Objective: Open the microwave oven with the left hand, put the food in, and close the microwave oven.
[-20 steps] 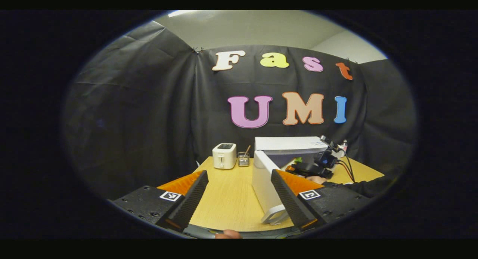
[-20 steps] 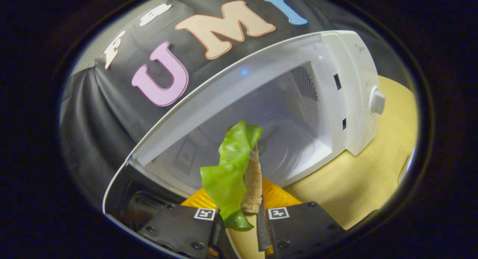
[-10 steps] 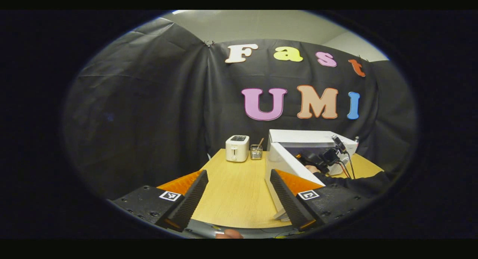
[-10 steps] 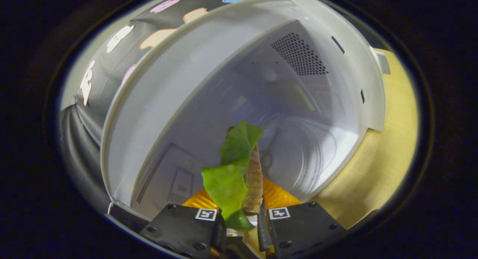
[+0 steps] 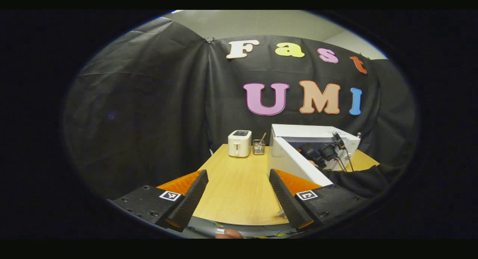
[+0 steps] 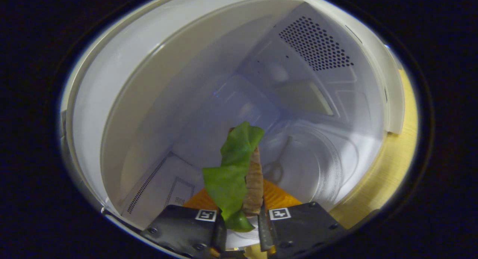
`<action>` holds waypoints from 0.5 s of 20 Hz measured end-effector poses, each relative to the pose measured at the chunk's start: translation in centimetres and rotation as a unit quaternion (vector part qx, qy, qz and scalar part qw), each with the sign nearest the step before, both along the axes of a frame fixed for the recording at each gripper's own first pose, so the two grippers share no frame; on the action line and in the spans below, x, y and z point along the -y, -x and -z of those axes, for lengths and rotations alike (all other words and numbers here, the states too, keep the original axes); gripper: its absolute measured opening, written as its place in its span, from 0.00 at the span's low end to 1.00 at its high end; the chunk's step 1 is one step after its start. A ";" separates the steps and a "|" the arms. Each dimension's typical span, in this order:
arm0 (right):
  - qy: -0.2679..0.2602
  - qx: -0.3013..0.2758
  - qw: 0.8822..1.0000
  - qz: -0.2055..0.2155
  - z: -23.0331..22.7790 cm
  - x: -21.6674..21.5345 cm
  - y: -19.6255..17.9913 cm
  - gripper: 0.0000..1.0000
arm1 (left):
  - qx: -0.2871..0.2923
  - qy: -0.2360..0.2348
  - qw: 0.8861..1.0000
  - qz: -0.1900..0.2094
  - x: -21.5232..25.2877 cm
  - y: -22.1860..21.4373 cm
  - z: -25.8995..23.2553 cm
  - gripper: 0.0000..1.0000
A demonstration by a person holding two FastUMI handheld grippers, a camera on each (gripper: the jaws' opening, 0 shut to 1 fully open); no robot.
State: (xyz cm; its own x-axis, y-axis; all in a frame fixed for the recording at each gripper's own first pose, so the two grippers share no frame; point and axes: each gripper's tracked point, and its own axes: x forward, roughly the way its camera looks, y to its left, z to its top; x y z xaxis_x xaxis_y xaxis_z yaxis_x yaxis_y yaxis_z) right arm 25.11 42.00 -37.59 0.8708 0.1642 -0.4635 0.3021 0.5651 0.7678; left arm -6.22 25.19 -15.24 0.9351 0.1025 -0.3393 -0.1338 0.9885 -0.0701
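Right gripper (image 6: 241,214) pinches the food (image 6: 237,176) between both fingers: a green leaf with a tan, ribbed piece beside it, standing upright at 6 o'clock in the right gripper view. We hold it inside the mouth of the microwave oven (image 6: 157,102), whose white cavity wraps around the food. The glass turntable (image 6: 317,165) lies at about 3 o'clock from the food, lower in the cavity.

In our judgement the step in hand is placing the food. We should carry it further in and down until it is over the turntable, then spread the fingers and draw straight back, keeping clear of the perforated wall (image 6: 317,46) at 1 o'clock and the cavity rim. The leaf looks limp and may cling to a finger on release.

Left gripper (image 5: 237,195) hangs spread and empty over the wooden table (image 5: 239,191). In the left gripper view the oven door (image 5: 295,165) stands swung out at 3 o'clock, with a dark sleeve (image 5: 358,180) reaching past it; closing must wait until that arm is out. A toaster (image 5: 239,143) and a small cup (image 5: 258,147) stand at 12 o'clock, well apart from the door's path.
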 end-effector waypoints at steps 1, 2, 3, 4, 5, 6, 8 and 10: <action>0.006 -0.003 1.000 0.001 0.4 0.1 -0.3 0.31 | 0.002 -0.002 1.000 0.006 0.3 0.0 -0.2 0.96; 0.014 -0.008 1.000 0.004 0.4 0.6 -0.2 0.38 | 0.003 -0.006 1.000 0.011 0.6 -0.1 -0.3 0.96; 0.023 -0.012 1.000 0.008 0.4 1.0 -0.2 0.39 | 0.005 -0.009 1.000 0.016 0.7 0.0 -0.4 0.96; 0.030 -0.012 0.999 0.012 0.5 1.2 -0.2 0.45 | 0.005 -0.011 1.000 0.018 0.8 0.0 -0.5 0.96; 0.056 -0.016 0.998 0.013 0.9 1.5 -0.2 0.62 | 0.004 -0.010 1.000 0.017 0.7 0.0 -0.6 0.94; 0.097 -0.010 0.995 0.011 1.1 2.4 0.0 0.79 | 0.003 -0.005 1.000 0.017 0.8 0.1 -0.4 0.95; 0.166 0.000 0.986 -0.004 1.2 3.6 0.0 0.83 | -0.003 -0.001 1.000 0.019 1.0 0.3 -0.2 0.96; 0.218 0.000 0.976 -0.016 1.6 4.8 0.2 0.84 | -0.001 -0.005 1.000 0.024 1.2 0.3 -0.5 0.96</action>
